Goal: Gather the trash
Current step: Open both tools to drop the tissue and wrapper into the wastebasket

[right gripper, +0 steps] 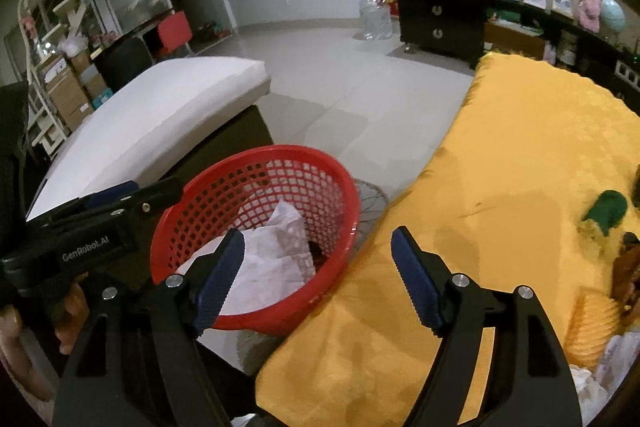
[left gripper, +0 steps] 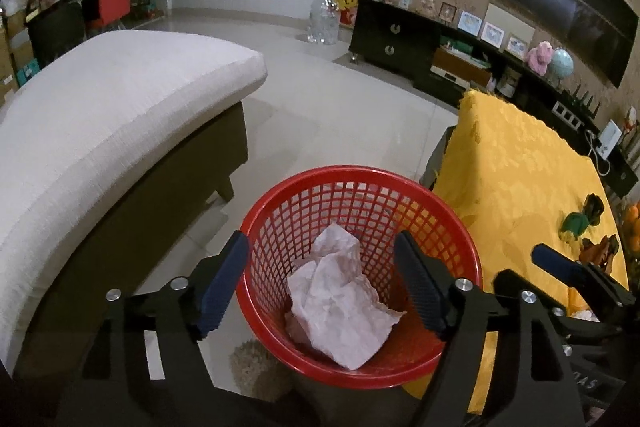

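**Desk:** What's the step here?

**Photographer:** A drop, by the look of it. The left gripper (left gripper: pixel 320 283) hangs over the red basket (left gripper: pixel 460 227), jaws spread wide with nothing between the pads. Crumpled paper (left gripper: pixel 340 307) lies inside the basket, below the fingertips and clear of them. I'd judge that piece delivered.

**Desk:** And the other hand?

**Photographer:** The right gripper (right gripper: pixel 318 279) is also released and empty. It straddles the gap between the basket (right gripper: pixel 256 155) and the yellow-clothed table (right gripper: pixel 520 147), pointing down at the cloth's edge. The same paper (right gripper: pixel 276 251) shows behind its left finger, in the basket.

**Desk:** Anything left to collect?

**Photographer:** Likely. At the right wrist view's lower right corner, pale scraps (right gripper: pixel 600 379) lie on the cloth, partly cut off. They could be tissue, but I can't tell. Green and brown objects (right gripper: pixel 604 213) lie further along the table; whether those are trash is unclear.

**Desk:** So the next move?

**Photographer:** My read: swing the right gripper towards those scraps, keep the jaws wide, pinch the paper without snagging the cloth, then carry it over the rim. The basket stands on the floor, just beside the table and near the sofa (left gripper: pixel 120 115), so it's a short trip.
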